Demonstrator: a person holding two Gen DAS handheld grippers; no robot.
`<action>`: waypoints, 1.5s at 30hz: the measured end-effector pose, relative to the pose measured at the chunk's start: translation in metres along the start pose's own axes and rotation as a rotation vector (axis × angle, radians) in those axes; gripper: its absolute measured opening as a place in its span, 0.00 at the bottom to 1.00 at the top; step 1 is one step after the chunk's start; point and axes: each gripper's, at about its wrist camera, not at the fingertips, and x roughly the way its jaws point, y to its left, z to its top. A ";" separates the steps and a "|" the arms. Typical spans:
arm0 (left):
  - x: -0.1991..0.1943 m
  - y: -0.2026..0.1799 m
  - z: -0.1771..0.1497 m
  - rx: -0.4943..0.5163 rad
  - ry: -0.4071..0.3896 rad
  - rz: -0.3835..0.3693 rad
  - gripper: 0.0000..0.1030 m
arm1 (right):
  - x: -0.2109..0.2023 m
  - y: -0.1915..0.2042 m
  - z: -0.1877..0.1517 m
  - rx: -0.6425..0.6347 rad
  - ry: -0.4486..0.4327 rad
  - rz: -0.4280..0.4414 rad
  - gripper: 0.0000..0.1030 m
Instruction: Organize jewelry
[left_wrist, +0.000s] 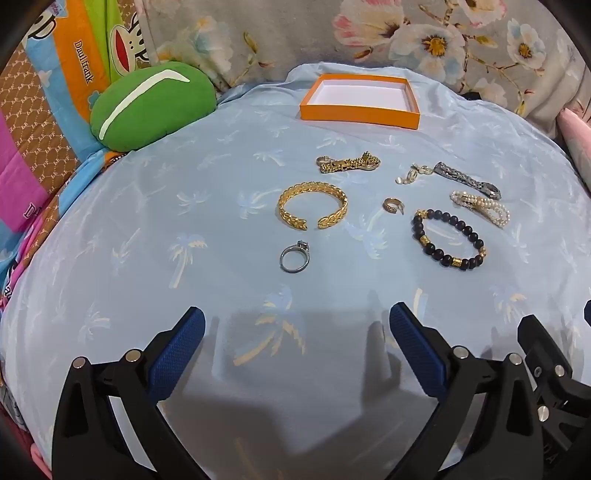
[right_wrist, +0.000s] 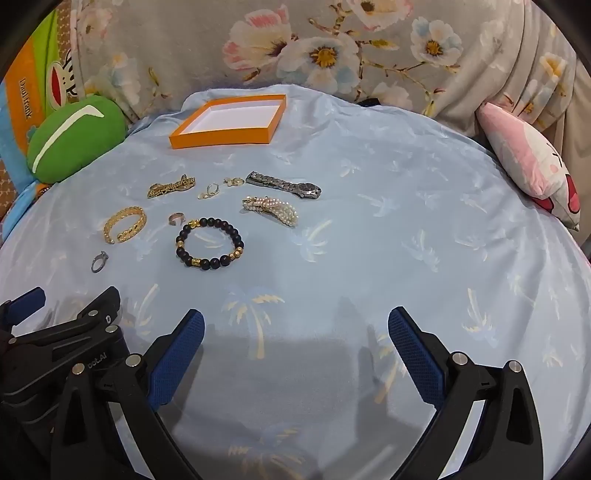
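Left wrist view, nearest: left gripper (left_wrist: 297, 325) held its blue-padded fingers wide apart with nothing between them, above the pale blue palm-print cloth (left_wrist: 147, 229).
Left wrist view, jewelry: silver ring with a stone (left_wrist: 294, 256) lay closest; beyond it the gold open cuff bracelet (left_wrist: 313, 205), small gold hoop (left_wrist: 392, 205), black-and-gold bead bracelet (left_wrist: 448, 239), white pearl strand (left_wrist: 480, 208), silver wristwatch (left_wrist: 467, 180), gold link bracelet (left_wrist: 348, 164).
Left wrist view, box: shallow orange box with white inside (left_wrist: 360, 100) sat beyond the jewelry, near the cloth's far edge.
Left wrist view, writing: "Daulfrank" on the orange monkey-print fabric (left_wrist: 83, 55), behind the green round cushion (left_wrist: 153, 105).
Left wrist view, room: bare cloth left of the ring.
Right wrist view, nearest: right gripper (right_wrist: 295, 325) likewise spread open, holding nothing.
Right wrist view, writing: "bot.AI", partly hidden, on the left gripper's body at lower left.
Right wrist view only: pink-and-white cushion (right_wrist: 532, 162) at the right edge.
Right wrist view, room: wide bare cloth right of the jewelry.
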 end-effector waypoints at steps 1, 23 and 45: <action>0.000 0.000 0.000 0.001 -0.001 0.007 0.94 | 0.000 0.000 0.000 -0.002 -0.003 0.000 0.95; -0.007 -0.002 0.001 0.012 -0.035 0.022 0.88 | 0.002 0.002 0.000 0.000 0.005 0.002 0.95; -0.008 -0.003 0.001 0.015 -0.042 0.015 0.87 | 0.003 0.000 0.000 0.006 0.008 0.011 0.95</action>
